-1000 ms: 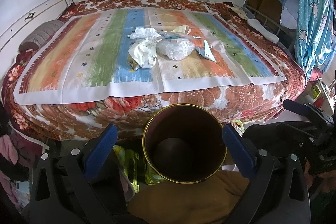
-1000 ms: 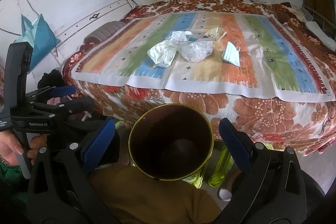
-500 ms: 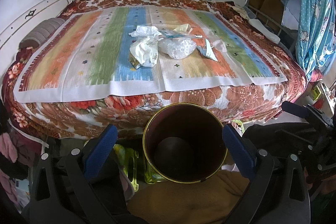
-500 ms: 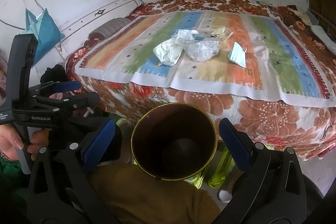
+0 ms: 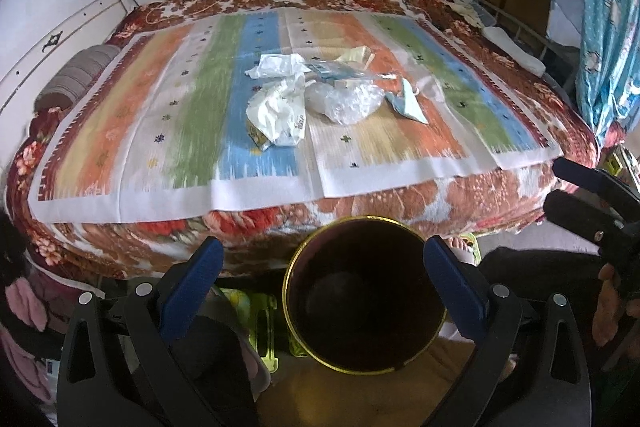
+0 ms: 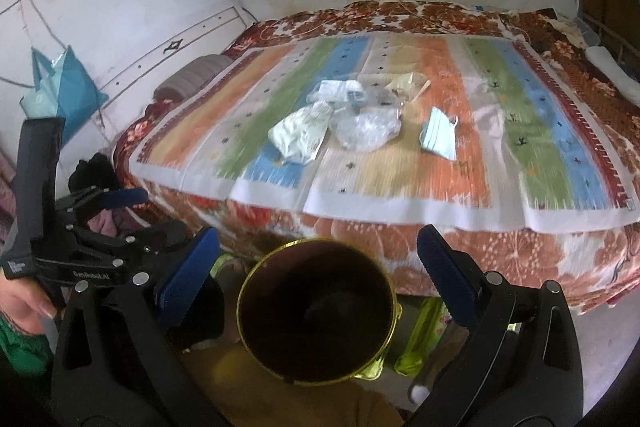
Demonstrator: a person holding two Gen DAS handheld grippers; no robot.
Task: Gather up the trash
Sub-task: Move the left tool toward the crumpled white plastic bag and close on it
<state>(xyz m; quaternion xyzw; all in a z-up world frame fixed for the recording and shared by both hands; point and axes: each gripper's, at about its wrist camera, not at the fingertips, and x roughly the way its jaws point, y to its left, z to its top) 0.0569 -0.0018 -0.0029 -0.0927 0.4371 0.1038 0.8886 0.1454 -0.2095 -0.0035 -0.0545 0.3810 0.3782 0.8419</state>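
Lying mid-bed on the striped sheet (image 5: 132, 131), the trash sits in a loose cluster: a crumpled white wrapper (image 5: 278, 117), a clear plastic bag (image 5: 346, 101) just right of it, a blue face mask (image 6: 439, 139) further right, and smaller wrappers (image 5: 332, 69) on the far side. A dark bin (image 5: 364, 301) with a gold rim stands near, in front of the bed's floral edge. The left gripper (image 5: 324, 285) hangs above the bin with its blue pads (image 5: 192, 291) spread wide, holding nothing. The right gripper (image 6: 318, 277) is likewise spread open and empty over the bin. Both views are motion-blurred.
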